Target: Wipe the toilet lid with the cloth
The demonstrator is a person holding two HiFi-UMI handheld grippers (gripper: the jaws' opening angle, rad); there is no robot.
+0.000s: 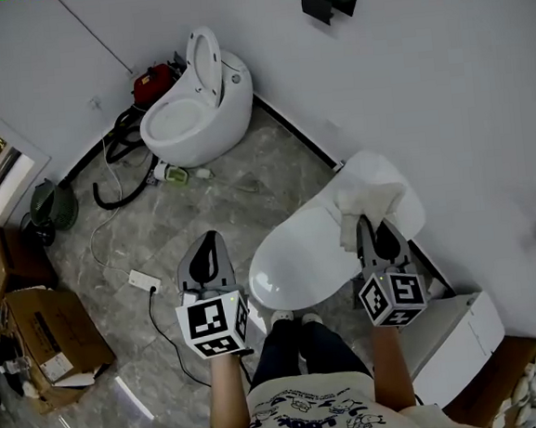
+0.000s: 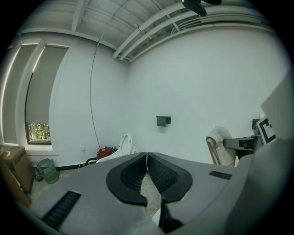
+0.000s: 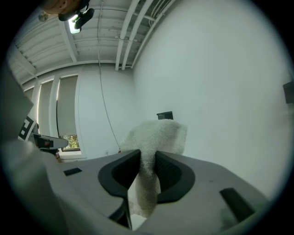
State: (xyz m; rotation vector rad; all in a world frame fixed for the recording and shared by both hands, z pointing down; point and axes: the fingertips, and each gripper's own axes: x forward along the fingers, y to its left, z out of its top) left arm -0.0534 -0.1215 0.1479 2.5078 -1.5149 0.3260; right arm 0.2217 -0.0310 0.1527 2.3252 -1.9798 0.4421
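My right gripper [image 1: 378, 229] is clenched on the white cloth [image 1: 367, 198], at the far end of the closed toilet lid [image 1: 304, 256]. My left gripper [image 1: 208, 251] is pressed together on nothing, above the grey marble floor [image 1: 248, 196]. A second toilet [image 1: 189, 113] stands in the corner.

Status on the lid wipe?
Done: cloth is gripped in the right tongs. In hand: it hangs over the rear of the closed toilet lid; contact unclear. Left: the wipe itself looks unstarted; left tongs shut, empty, off to the side.
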